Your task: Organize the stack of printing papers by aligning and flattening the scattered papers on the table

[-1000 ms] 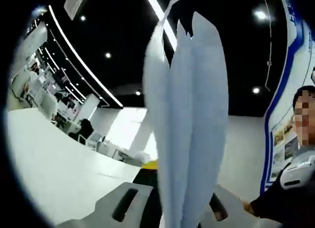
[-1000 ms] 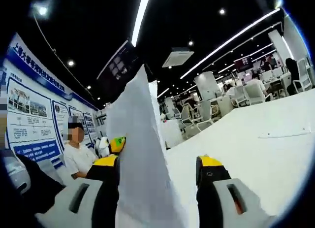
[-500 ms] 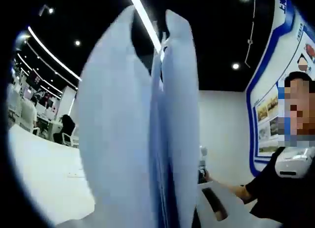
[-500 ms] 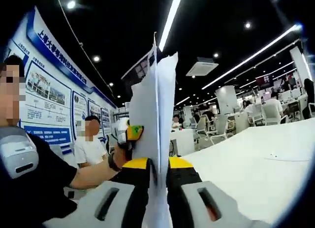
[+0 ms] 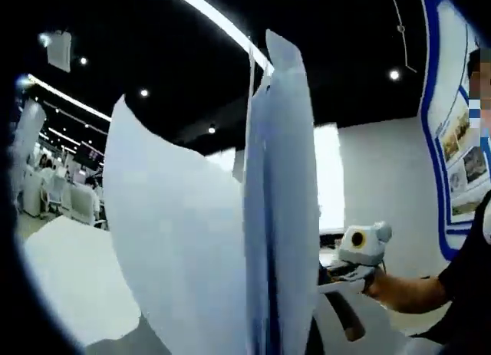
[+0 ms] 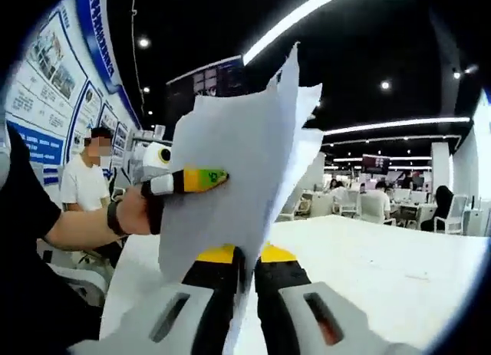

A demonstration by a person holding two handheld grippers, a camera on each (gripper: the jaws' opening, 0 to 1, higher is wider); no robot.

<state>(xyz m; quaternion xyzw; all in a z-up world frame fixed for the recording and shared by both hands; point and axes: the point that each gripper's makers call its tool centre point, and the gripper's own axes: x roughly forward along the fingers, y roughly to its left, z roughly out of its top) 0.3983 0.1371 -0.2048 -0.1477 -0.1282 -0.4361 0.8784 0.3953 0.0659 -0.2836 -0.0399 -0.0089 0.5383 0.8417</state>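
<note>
A stack of white printing papers [image 5: 230,240] stands upright in the left gripper view, and one sheet bows out to the left. My left gripper [image 5: 291,332] is shut on its lower edge, with the jaws mostly hidden behind the sheets. In the right gripper view, the papers [image 6: 238,179] rise fanned and uneven from my right gripper [image 6: 245,257], whose yellow-tipped jaws are shut on them. The left gripper [image 6: 192,179], held in a hand, grips the same stack from the left. The right gripper [image 5: 360,244] appears beyond the papers.
The white table [image 6: 383,255] spreads below and to the right, and its surface [image 5: 69,278] also lies at lower left. A person in a white shirt [image 6: 84,186] sits at the left. Chairs and desks [image 6: 383,205] stand far behind.
My right gripper, open around the papers a second ago, has shut on them. Both views have rolled, and the sheets now fan out wider, with one bowing to the side.
</note>
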